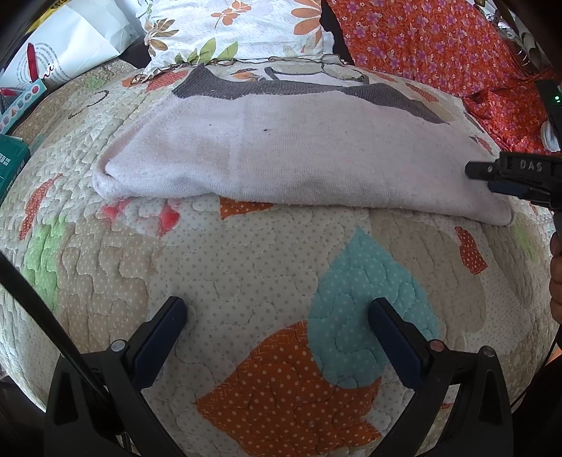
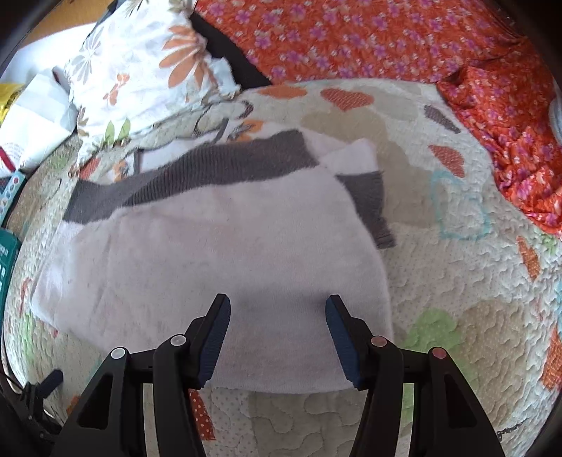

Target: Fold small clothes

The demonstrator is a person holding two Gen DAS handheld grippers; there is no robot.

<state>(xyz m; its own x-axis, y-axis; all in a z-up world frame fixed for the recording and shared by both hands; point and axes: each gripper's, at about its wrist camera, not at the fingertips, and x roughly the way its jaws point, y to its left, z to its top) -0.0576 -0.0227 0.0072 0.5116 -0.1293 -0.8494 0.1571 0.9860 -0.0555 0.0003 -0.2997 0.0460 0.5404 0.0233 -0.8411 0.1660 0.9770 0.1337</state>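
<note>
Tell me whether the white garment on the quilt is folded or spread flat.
Folded. The white garment lies doubled on the quilt, with a rounded fold along its near edge and its grey trim layered across the far side.

Bright, even daylight with soft shadows; strong fisheye bending and dark corners; the right wrist view is motion-blurred.

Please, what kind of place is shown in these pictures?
Probably a bedroom, on a bed: a quilted patchwork cover with orange and teal patches, a floral white pillow and an orange flowered cloth lie around the folded white garment with grey trim.
</note>
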